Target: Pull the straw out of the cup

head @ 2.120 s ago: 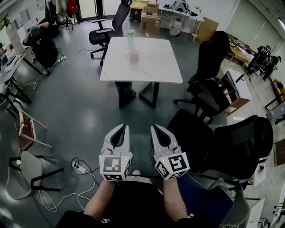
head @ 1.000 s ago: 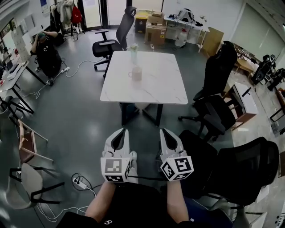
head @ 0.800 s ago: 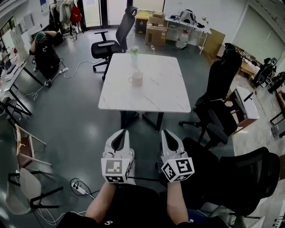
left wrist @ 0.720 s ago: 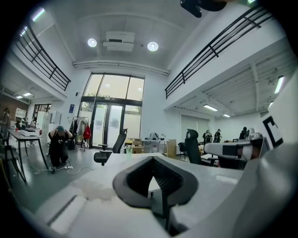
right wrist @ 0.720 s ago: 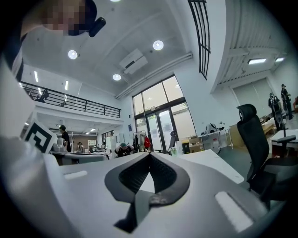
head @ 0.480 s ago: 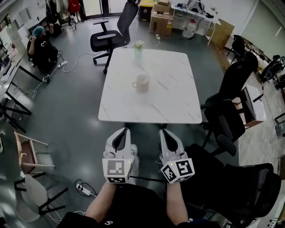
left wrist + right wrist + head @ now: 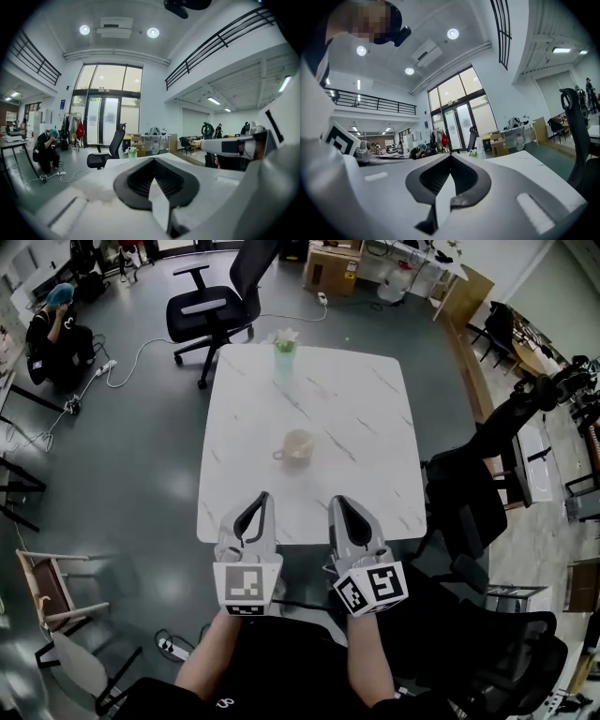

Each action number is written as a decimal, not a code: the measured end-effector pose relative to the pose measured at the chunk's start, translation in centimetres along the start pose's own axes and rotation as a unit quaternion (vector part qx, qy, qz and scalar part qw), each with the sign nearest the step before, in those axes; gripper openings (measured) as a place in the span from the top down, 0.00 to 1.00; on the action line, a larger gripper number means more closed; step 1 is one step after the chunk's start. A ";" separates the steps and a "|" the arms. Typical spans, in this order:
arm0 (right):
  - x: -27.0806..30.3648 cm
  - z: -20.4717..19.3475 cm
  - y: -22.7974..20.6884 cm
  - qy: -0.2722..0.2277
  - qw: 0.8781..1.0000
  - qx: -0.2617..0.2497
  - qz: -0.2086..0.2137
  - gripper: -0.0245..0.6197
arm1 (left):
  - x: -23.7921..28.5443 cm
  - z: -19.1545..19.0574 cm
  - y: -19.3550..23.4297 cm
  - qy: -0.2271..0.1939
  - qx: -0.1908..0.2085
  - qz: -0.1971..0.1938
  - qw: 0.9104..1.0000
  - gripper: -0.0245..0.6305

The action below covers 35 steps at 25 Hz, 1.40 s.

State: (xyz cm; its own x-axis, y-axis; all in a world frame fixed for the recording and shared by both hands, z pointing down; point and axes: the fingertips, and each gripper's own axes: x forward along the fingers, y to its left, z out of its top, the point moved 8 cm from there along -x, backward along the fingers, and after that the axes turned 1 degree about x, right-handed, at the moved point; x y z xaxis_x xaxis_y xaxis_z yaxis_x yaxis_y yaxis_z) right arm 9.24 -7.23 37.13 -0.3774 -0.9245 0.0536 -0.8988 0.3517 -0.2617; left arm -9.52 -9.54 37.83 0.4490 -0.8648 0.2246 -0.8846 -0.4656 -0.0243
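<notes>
A beige mug [image 7: 298, 446] stands near the middle of the white marble table [image 7: 366, 418]. At the table's far edge is a small green cup [image 7: 284, 346] with something white sticking out of its top; I cannot tell if it is a straw. That green cup also shows small in the left gripper view [image 7: 133, 153] and the right gripper view [image 7: 474, 153]. My left gripper [image 7: 260, 496] and right gripper [image 7: 336, 501] hover side by side over the table's near edge, well short of the mug. Both are shut and hold nothing.
A black office chair [image 7: 211, 306] stands beyond the table's far left corner. More black chairs [image 7: 473, 493] crowd the right side. A person [image 7: 52, 320] crouches at the far left among floor cables. Cardboard boxes [image 7: 333, 268] sit at the back. A power strip [image 7: 173, 645] lies near my feet.
The table has come much closer in the head view; both grippers moved forward together and now reach over its near edge. Their jaws stayed shut.
</notes>
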 end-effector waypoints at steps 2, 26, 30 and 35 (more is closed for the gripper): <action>1.1 -0.2 -0.7 0.009 1.000 0.001 -0.006 0.96 | 1.4 -0.2 0.4 0.004 -0.007 -0.006 1.000 0.96; 10.3 -5.7 -8.4 0.107 0.993 0.053 -0.009 0.93 | 11.1 -4.6 0.7 0.097 -0.028 -0.021 0.995 0.96; 11.6 -6.8 -9.5 0.120 0.991 0.062 -0.005 0.91 | 12.3 -5.4 0.7 0.108 -0.029 -0.019 0.994 0.96; 13.2 -8.2 -10.7 0.136 0.988 0.075 -0.001 0.87 | 13.5 -6.2 0.9 0.122 -0.031 -0.016 0.992 0.96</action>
State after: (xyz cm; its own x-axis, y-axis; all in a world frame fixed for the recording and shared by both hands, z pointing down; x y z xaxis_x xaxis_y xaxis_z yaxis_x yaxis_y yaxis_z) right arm 12.05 -22.01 48.58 -0.4396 -0.8442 0.3067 -0.8643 0.3046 -0.4003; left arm -5.02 -20.42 46.83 0.4404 -0.7753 0.4528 -0.8796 -0.4735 0.0446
